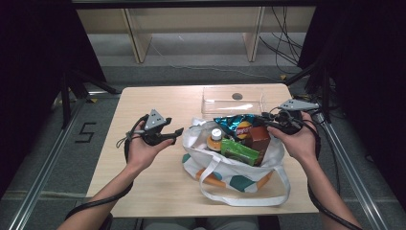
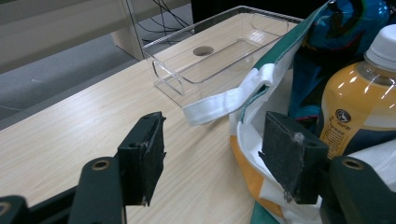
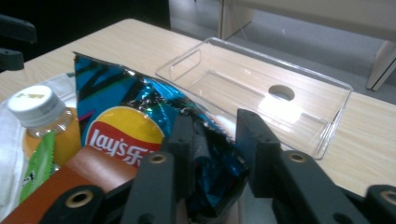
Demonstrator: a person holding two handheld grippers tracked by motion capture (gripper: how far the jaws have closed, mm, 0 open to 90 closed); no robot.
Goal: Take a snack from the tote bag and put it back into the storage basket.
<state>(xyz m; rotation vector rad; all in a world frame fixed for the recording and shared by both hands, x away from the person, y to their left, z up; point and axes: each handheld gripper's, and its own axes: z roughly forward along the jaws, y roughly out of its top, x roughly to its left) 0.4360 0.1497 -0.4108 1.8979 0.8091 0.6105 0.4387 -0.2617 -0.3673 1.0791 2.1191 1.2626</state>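
High view: a tote bag (image 1: 230, 165) lies on the table (image 1: 143, 187), stuffed with a chip bag (image 1: 235, 123), a juice bottle (image 1: 215, 139), a green pack (image 1: 239, 151) and a brown box (image 1: 258, 139). A clear tray (image 1: 233, 101) sits just behind the tote. The left gripper (image 1: 176, 132) hovers just beside the tote's left edge, holding nothing. The right gripper (image 1: 266, 122) is at the tote's far right corner, on the chip bag.

Left gripper view: jaws spread wide, nothing between them, table under the gap. The right pad is just beside the tote cloth, maybe brushing it; can't tell. Tote handle (image 2: 224, 100) drapes toward the tray (image 2: 205, 60). Bottle (image 2: 359, 102) stands in the tote on the right.

Right gripper view: jaws part closed with the crumpled top corner of the chip bag (image 3: 121, 126) between them. Foil fills the gap and looks pinched, so I read it as a grip. Bottle cap (image 3: 35, 105) is at left, brown box (image 3: 88, 175) just under the chips, tray (image 3: 261, 93) beyond.

Step, as I judge it: unpacking the tote, grabbing the chips first. The next move calls for a firm pinch on the foil, then a lift straight up clear of the bottle and box, over to the tray. The left gripper may need to steady the tote rim so it doesn't drag along.
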